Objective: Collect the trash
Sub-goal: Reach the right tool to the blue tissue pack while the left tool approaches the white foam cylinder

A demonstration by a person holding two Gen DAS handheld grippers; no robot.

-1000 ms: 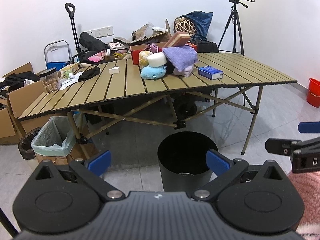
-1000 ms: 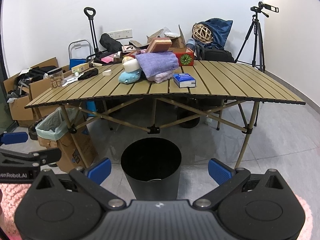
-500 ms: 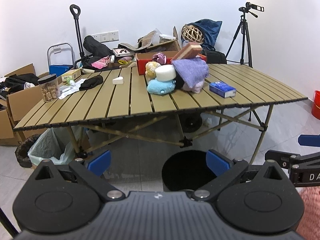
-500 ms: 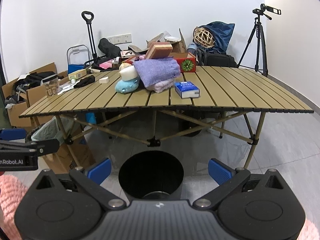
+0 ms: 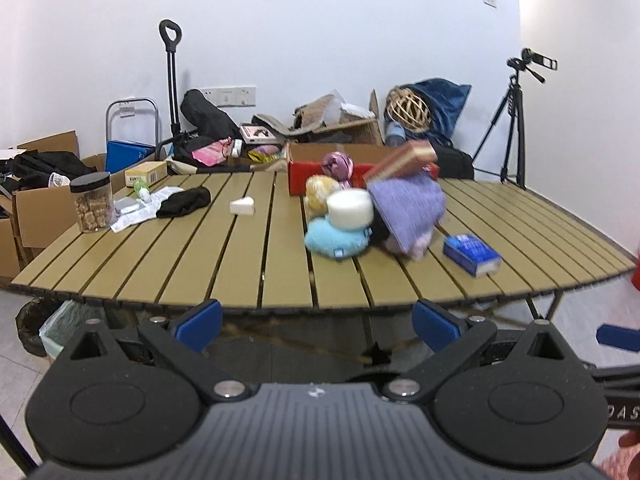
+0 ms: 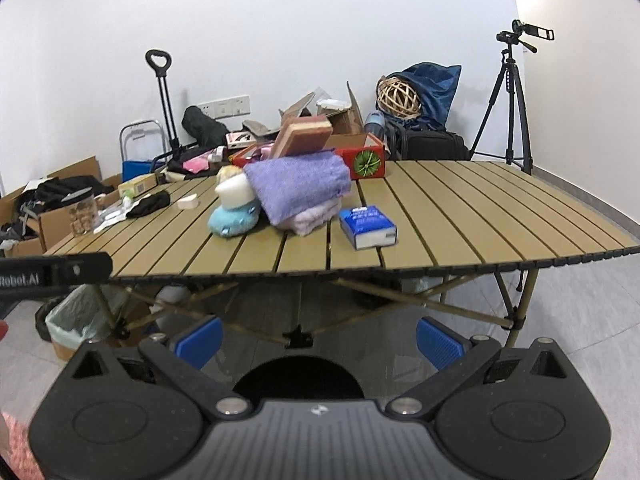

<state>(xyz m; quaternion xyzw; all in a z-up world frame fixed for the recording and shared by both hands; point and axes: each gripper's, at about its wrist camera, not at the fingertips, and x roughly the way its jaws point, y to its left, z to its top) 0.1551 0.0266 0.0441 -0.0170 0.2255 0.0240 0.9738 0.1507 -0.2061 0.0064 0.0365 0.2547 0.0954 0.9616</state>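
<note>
Below table (image 6: 440, 208) edge, bin (image 6: 298, 376), both claws wide.

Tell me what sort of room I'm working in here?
Probably a spare room set up for recording demos rather than a lived-in home: a folding slatted camp table loaded with props, a camera on a tripod in the corner, and cardboard boxes and bags heaped along the white wall.

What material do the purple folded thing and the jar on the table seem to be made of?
Purple towel: soft fabric, probably terry or fleece, with a fuzzy matte nap. Jar: clear plastic or glass, since the brown contents show through; black lid, likely plastic.
</note>
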